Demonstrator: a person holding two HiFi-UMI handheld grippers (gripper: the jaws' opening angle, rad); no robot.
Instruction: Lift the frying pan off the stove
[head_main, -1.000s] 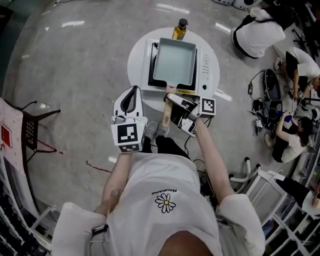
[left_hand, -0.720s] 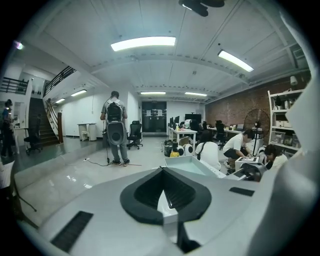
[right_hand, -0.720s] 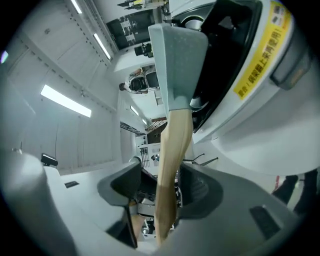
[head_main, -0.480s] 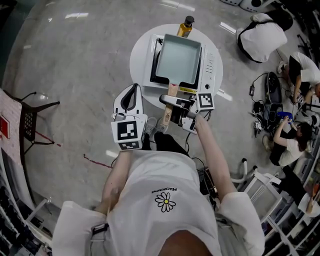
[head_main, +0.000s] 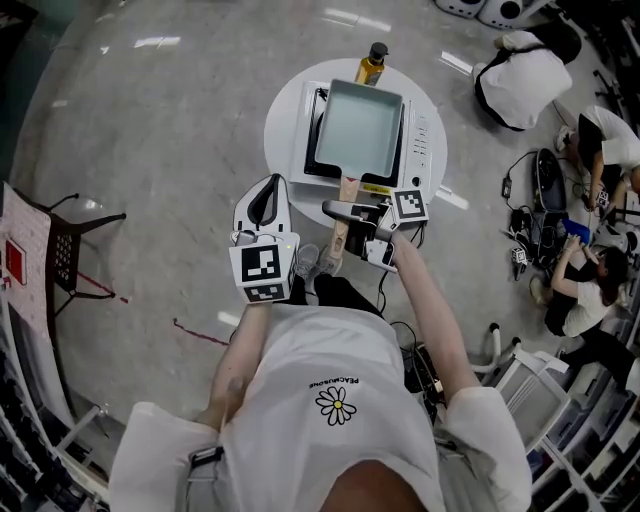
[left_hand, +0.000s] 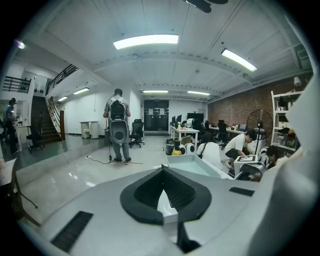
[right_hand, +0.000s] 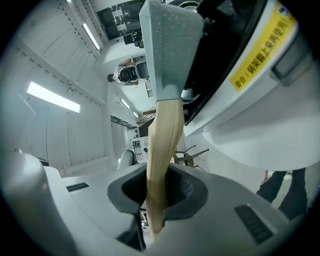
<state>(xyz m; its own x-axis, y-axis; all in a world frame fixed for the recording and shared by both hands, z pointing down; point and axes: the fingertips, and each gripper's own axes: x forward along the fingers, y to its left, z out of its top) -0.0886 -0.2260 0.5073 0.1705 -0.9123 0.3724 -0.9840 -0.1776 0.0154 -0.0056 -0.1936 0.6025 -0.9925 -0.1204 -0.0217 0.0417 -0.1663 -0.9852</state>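
Both jaws closed — right gripper just now on pan handle past stove edge, left gripper empty

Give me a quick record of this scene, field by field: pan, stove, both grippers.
pan: rectangular, sitting on the stove, wooden handle toward the person
stove: white, on the round table
bottle: behind the stove
right gripper: jaws have just been closing, now shut on the handle
left gripper: shut, empty, held apart from the pan
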